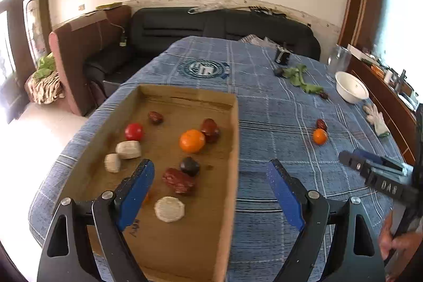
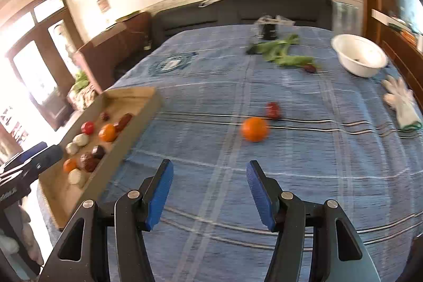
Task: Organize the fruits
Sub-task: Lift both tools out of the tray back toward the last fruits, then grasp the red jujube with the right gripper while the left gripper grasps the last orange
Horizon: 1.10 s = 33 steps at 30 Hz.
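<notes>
Two views reach us, and we read them left to right. Our left tongs (image 1: 210, 173) hang open and empty over the cardboard tray (image 1: 232, 149), one blue pad above its floor, the other past its right wall over the blue plaid cloth (image 1: 277, 110). Only this view shows the tray's contents closely: a red tomato (image 1: 134, 131), pale lumps (image 1: 128, 149), an orange (image 1: 192, 141), dark red dates (image 1: 179, 181) and a dark fruit (image 1: 189, 166), all ahead of or between the pads. It also shows handwriting on the tray floor, too small for us to read, and a round emblem (image 1: 205, 68) printed on the cloth whose letters we cannot make out. At far right we see the other tool, marked "DAS".

Our right tongs (image 2: 210, 171) are likewise spread apart, holding nothing. Straight ahead, well apart from the tips, a loose orange (image 2: 254, 129) lies on the cloth with a red date (image 2: 273, 110) just behind it. This view alone shows the white bowl (image 2: 343, 54) whole, the white glove (image 2: 401, 102) and the green leaves (image 2: 283, 52).
</notes>
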### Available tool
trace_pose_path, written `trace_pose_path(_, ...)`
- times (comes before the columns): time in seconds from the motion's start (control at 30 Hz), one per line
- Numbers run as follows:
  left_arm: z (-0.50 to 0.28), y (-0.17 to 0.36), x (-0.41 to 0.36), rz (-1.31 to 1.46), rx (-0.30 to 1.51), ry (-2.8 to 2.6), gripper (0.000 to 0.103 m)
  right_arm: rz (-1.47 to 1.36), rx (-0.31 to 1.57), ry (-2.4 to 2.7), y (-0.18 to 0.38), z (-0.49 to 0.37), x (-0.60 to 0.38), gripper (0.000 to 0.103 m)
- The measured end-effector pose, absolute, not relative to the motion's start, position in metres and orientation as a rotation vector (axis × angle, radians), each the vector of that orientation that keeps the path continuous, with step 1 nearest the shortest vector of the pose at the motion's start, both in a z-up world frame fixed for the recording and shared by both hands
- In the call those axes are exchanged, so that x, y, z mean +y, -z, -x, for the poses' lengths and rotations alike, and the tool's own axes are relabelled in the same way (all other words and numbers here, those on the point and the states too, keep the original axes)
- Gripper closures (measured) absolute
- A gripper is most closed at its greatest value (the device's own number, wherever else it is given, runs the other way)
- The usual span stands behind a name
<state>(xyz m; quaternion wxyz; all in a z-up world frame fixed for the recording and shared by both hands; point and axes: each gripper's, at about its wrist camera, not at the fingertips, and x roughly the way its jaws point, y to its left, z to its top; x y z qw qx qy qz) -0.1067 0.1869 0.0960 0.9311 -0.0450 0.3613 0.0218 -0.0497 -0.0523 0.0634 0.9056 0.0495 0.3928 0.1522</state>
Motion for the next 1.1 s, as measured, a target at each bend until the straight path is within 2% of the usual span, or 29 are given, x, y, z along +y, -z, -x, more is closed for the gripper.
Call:
trace_pose_path(0.37, 0.084, -0.073, 0.154, 0.156, 0.831, 0.07, 0.017, -0.152, 0.837, -0.092, -0.055, -0.002, -0.143, 0.041)
trace_pose_path(0.73, 0.086, -0.069, 0.13, 0.106, 0.852, 0.111, 0.017, -0.125, 0.931, -0.176, -0.029, -0.072, -0.088, 0.041)
trace_pose_path(0.87, 0.083, -0.066, 0.135, 0.116, 0.862, 0.102, 0.017, -0.129, 0.949, -0.146, -0.016, -0.082, -0.085, 0.054)
trace_pose_path(0.9, 0.081, -0.065, 0.135, 0.12, 0.867, 0.102, 0.017, -0.134, 0.952, -0.151, -0.016, -0.082, -0.085, 0.065)
trace_pose_path(0.97, 0.076, -0.062, 0.134, 0.13, 0.88, 0.11, 0.017, -0.157, 0.952, -0.162, -0.017, -0.08, -0.091, 0.08)
trace_pose_path(1.1, 0.068, -0.06, 0.121, 0.127, 0.89, 0.151, 0.017, -0.196, 0.918, -0.141, -0.024, -0.067, -0.111, 0.08)
